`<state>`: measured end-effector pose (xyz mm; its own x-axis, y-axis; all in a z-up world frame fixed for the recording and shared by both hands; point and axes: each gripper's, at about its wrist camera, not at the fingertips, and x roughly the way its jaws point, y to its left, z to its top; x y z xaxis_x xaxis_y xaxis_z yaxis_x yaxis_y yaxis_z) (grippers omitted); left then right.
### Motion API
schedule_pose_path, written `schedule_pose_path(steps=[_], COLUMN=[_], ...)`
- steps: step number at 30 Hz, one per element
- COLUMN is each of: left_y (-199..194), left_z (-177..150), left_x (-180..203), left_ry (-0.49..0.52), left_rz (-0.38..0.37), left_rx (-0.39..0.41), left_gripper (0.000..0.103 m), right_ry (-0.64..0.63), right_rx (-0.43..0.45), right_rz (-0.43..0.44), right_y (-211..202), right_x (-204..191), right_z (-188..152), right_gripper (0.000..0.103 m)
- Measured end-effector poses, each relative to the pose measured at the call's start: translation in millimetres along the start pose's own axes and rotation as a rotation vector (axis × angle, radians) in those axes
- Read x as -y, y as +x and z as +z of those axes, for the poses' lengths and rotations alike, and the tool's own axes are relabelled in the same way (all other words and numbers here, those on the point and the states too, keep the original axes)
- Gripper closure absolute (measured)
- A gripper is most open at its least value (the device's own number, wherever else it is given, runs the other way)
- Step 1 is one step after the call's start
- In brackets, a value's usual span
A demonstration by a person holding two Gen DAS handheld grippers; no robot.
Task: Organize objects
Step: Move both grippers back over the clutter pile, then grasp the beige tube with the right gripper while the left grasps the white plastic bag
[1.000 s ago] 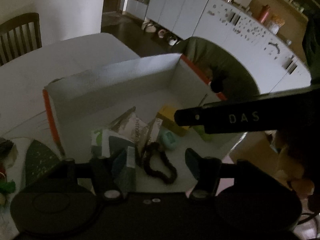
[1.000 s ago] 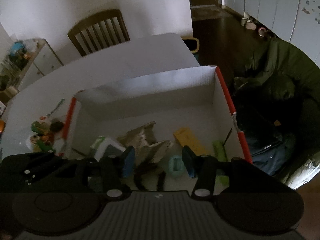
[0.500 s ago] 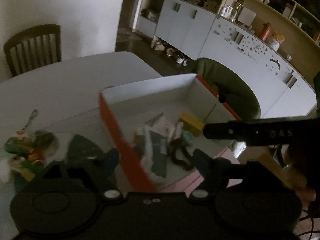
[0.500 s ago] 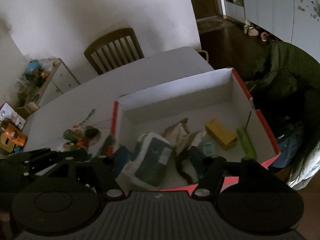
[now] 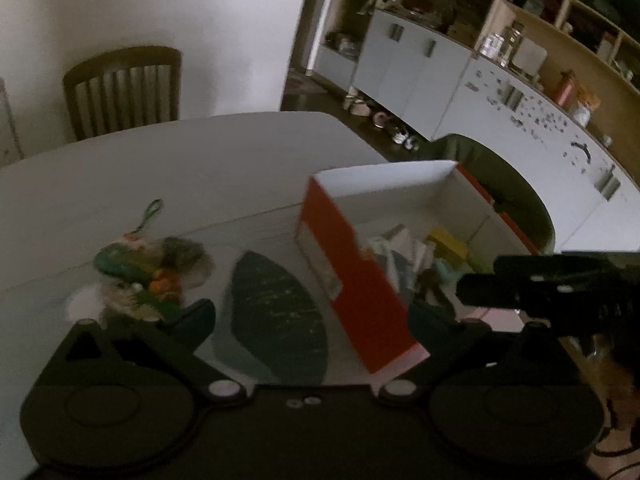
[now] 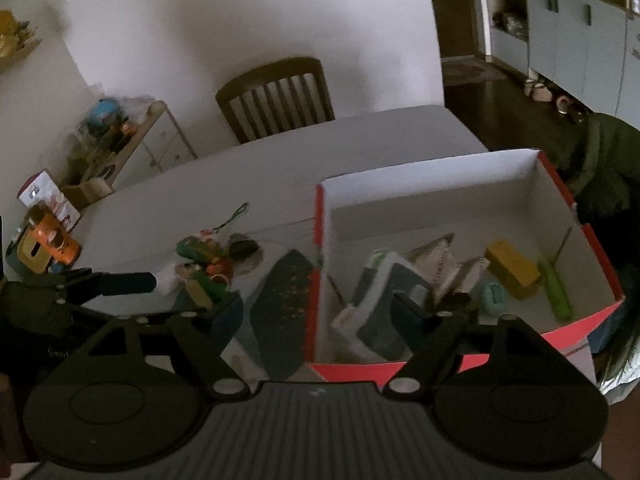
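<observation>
In the left wrist view the left gripper (image 5: pixel 316 316) has just been spreading its jaws and stands wide apart with nothing held. Between its fingers and just ahead lie a dark green leaf-shaped mat (image 5: pixel 276 316) on the tabletop (image 5: pixel 180 168) and the near orange corner of the box (image 5: pixel 352 272). The box reaches ahead and to the right; blurred things lie inside it. Ahead to the left sits a heap of small toys (image 5: pixel 148 272). The right gripper (image 5: pixel 496 284) juts in from the right.

In the right wrist view the right gripper (image 6: pixel 320 308) has likewise just been widening, with nothing clamped. Its right finger is over the box (image 6: pixel 440 188), where a dark pouch (image 6: pixel 384 300) lies just ahead, with a teal round thing (image 6: pixel 494 296), a yellow block (image 6: pixel 512 268) and a green stick (image 6: pixel 554 288) further right. The mat (image 6: pixel 280 304) lies by its left finger, the toys (image 6: pixel 204 264) beyond. The left gripper (image 6: pixel 120 284) shows at the left.
</observation>
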<state>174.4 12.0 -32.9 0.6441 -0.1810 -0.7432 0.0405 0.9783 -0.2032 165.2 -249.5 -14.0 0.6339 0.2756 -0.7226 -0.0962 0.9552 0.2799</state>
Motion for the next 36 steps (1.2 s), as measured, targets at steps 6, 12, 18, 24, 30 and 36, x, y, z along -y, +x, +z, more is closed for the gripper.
schedule_pose_path(steps=[6, 12, 18, 24, 30, 36], left_y=[-9, -16, -17, -9, 9, 31], left_z=[-6, -14, -19, -25, -31, -37], left_x=[-41, -84, -128, -161, -183, -199], left_ry=[-0.049, -0.035, -0.042, -0.068, -0.04, -0.054], left_rz=[0.025, 0.094, 0.103, 0.12, 0.133, 0.132], left_rx=[0.012, 0.028, 0.014, 0.011, -0.007, -0.016], left_gripper=[0.001, 0.001, 0.001, 0.001, 0.001, 0.001], right_ry=[-0.024, -0.061, -0.109, -0.153, -0.196, -0.259], right_rx=[-0.03, -0.052, -0.08, -0.101, -0.118, -0.141], right_rz=[0.033, 0.041, 0.045, 0.031, 0.012, -0.003], right_y=[12, 27, 47, 74, 106, 141], right_x=[-31, -65, -100, -129, -148, -165], right_z=[-7, -11, -14, -13, -14, -18], right_gripper=[0.023, 0.022, 0.022, 0.022, 0.023, 0.023])
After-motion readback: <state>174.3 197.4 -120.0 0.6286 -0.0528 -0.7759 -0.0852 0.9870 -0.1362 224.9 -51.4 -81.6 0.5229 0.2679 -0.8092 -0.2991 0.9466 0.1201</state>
